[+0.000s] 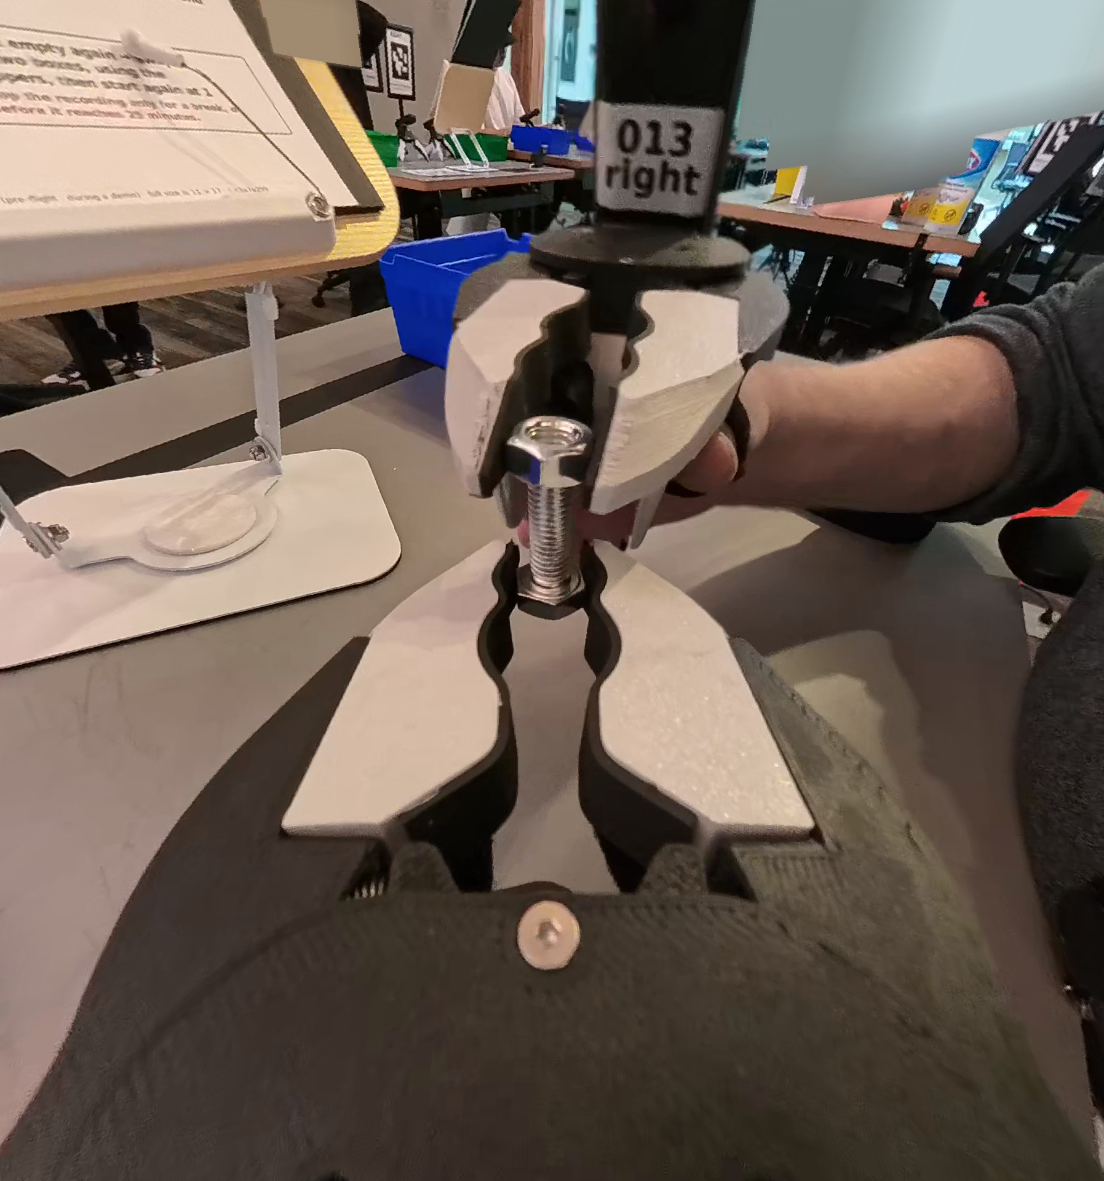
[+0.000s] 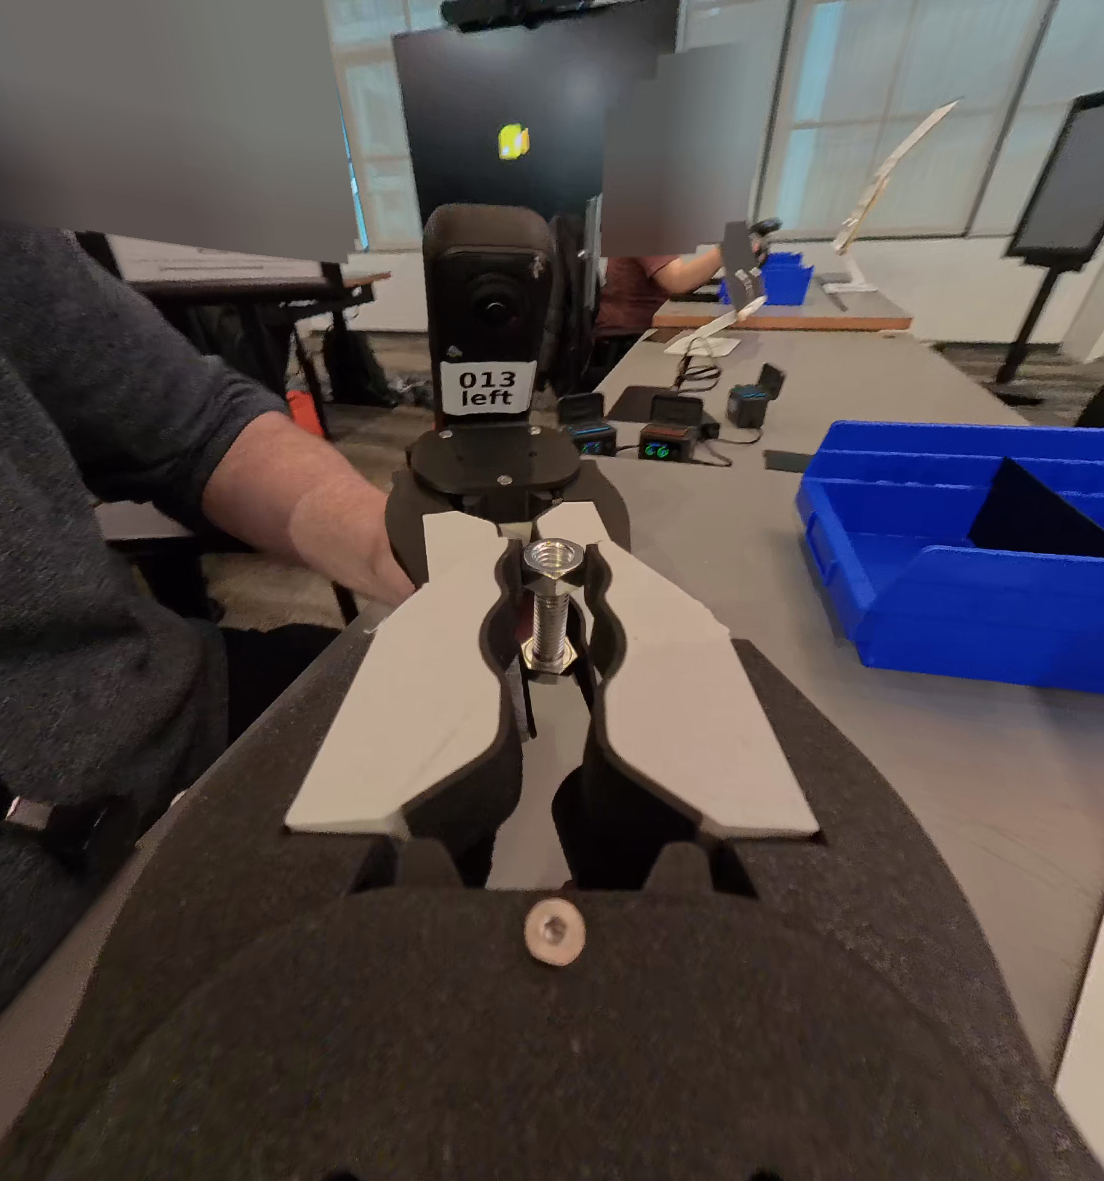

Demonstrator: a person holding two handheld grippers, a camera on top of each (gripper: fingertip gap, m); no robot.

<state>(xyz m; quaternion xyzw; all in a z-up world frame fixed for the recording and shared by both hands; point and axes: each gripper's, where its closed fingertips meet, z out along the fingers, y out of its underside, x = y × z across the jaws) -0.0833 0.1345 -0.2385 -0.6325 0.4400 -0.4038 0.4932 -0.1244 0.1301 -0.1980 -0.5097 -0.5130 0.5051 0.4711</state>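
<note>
Left gripper (image 1: 548, 591) clamped on the hexagonal head of a silver bolt (image 1: 549, 543), held upright above the grey table (image 1: 153, 735). Right gripper (image 2: 552, 575) reached in from the opposite side and closed on a silver nut (image 1: 549, 450) at the bolt's top end, pads apparently pressed on its flats, though contact was hard to confirm. Flanked by a blue bin (image 2: 983, 575) and a white document stand (image 1: 172, 556) nearby.
</note>
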